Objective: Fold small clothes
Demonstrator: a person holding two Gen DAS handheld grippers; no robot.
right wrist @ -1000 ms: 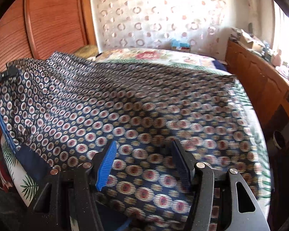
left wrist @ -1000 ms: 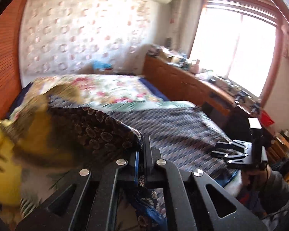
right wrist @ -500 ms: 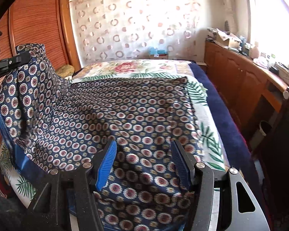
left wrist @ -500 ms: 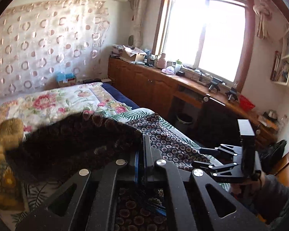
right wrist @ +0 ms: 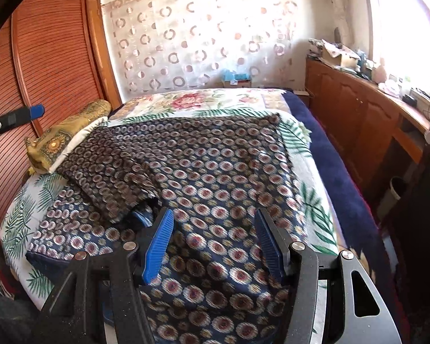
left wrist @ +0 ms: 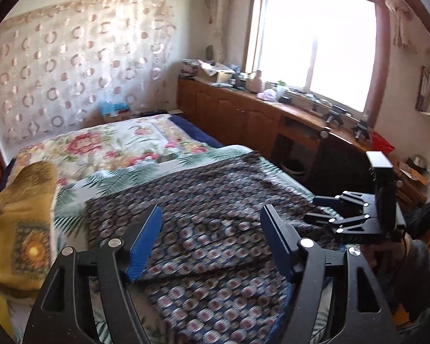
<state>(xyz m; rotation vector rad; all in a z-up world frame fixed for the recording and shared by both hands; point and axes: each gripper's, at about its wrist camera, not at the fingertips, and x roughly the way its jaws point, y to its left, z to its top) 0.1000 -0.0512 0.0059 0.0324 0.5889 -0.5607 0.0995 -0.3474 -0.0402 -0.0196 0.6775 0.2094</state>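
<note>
One dark navy medallion-print cloth garment lies on the floral-covered bed, left part folded over. Two black grippers: left gripper opening, nothing between; right gripper agape, empty, above cloth.

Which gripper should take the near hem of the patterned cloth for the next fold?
Probably the right gripper: its open fingers already straddle the near part of the dark blue medallion-patterned cloth on the bed. The left gripper, its fingers opening with nothing clamped, hangs above the freshly folded-over flap.
</note>
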